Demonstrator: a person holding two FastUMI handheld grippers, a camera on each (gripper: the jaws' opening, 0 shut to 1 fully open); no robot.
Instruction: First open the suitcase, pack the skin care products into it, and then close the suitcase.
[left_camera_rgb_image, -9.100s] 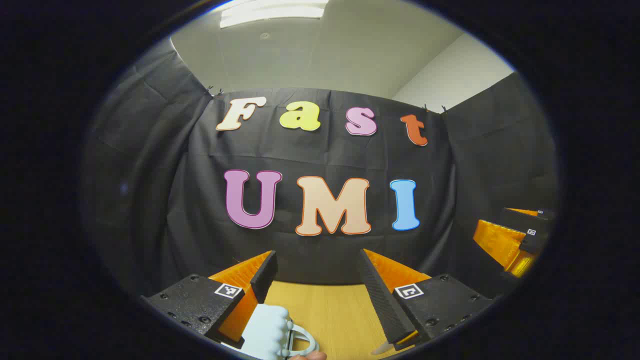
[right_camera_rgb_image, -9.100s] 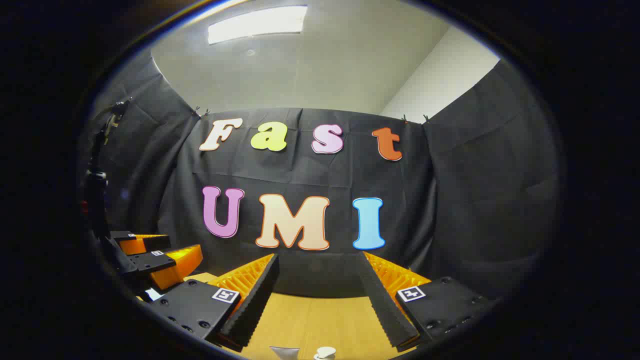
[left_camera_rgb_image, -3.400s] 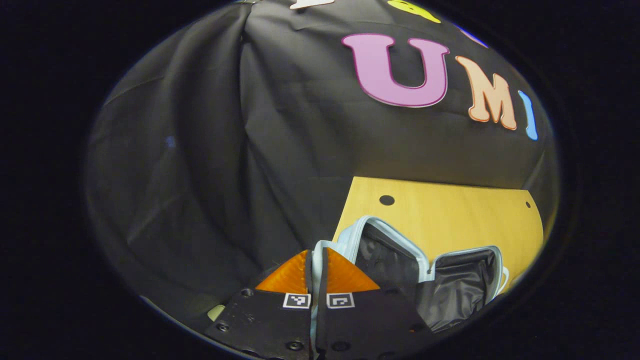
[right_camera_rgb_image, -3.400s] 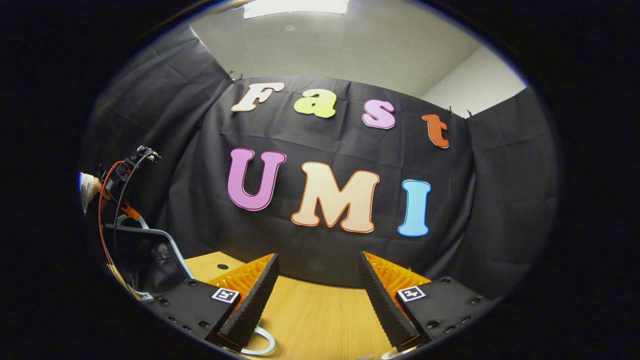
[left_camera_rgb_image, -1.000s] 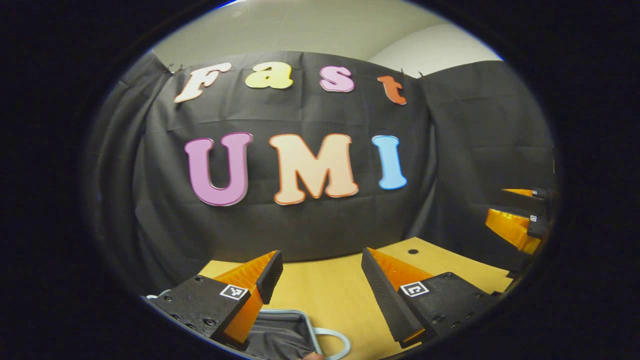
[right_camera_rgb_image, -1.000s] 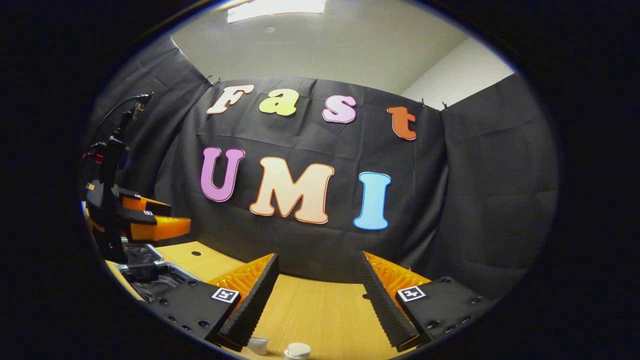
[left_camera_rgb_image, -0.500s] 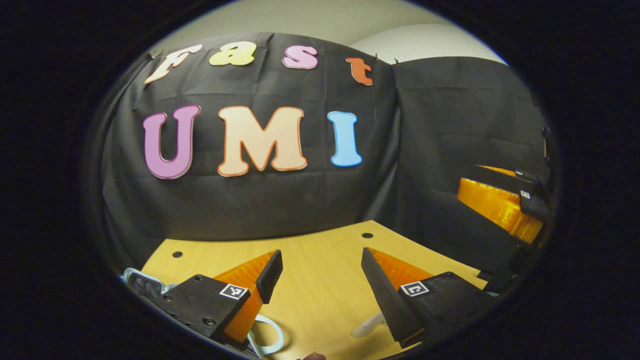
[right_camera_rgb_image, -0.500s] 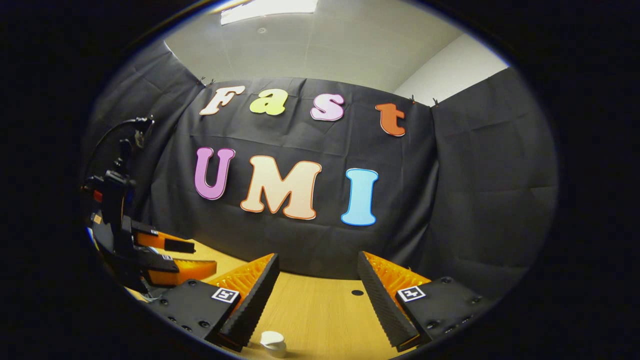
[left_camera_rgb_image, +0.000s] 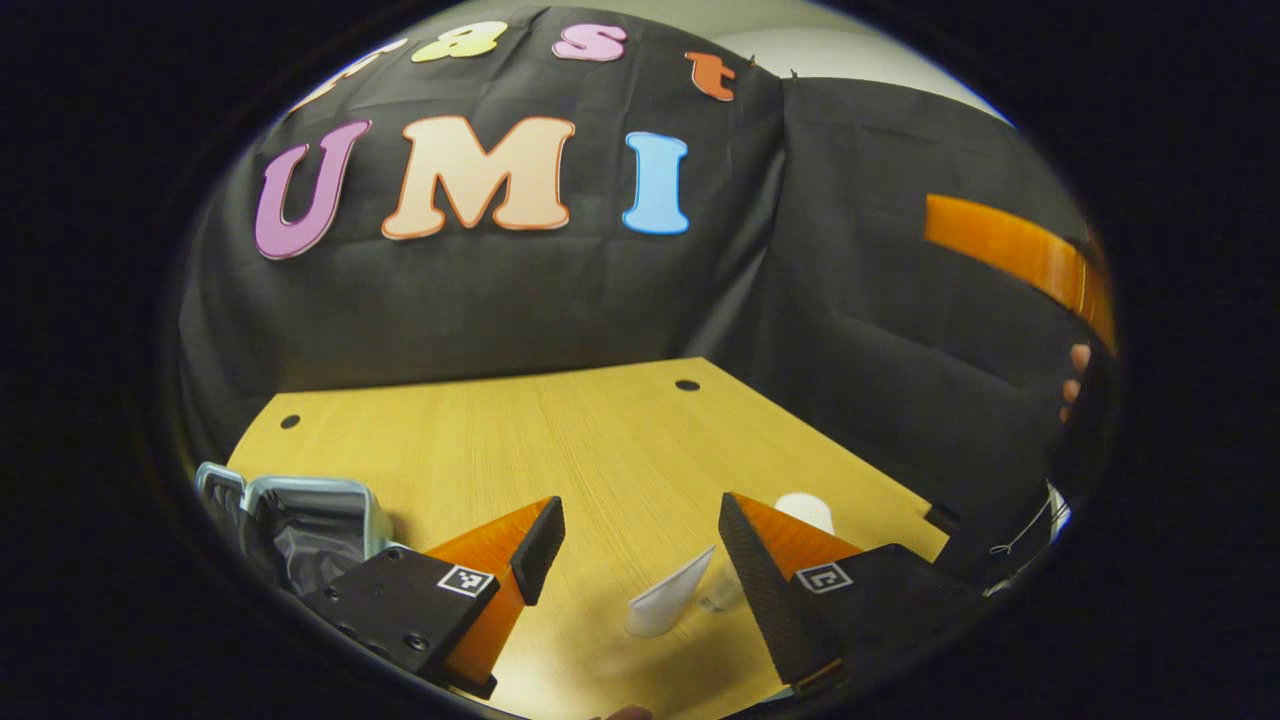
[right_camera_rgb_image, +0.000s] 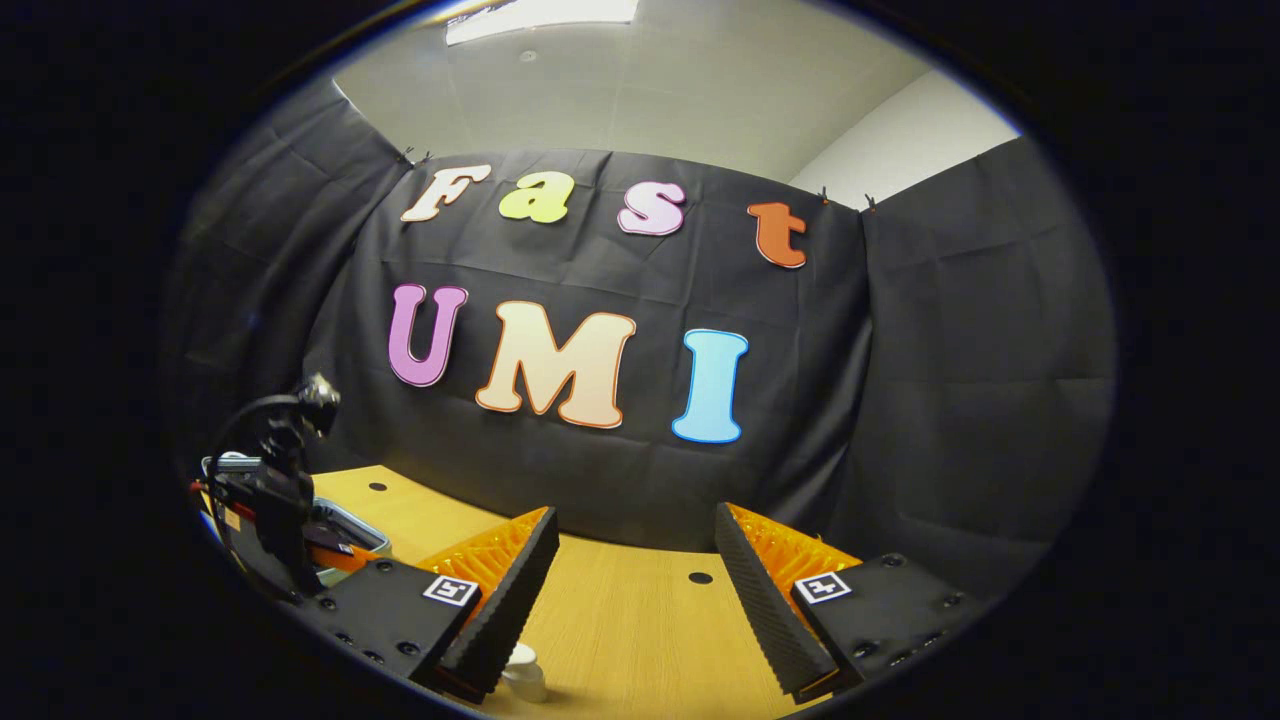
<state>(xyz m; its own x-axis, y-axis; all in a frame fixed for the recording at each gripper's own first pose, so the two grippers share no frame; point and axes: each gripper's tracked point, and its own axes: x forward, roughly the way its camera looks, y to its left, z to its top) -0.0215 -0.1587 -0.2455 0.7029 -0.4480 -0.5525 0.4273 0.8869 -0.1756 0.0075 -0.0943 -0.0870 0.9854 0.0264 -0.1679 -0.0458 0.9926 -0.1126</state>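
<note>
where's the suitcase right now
In the left gripper view, the open suitcase lies on the wooden table at the lower left, just left of the left gripper and apart from the white tube.

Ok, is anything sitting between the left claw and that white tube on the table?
Nothing visible. The left claw is open, and the white tube lies on bare table between its fingers, with the open suitcase off to the side.
</note>
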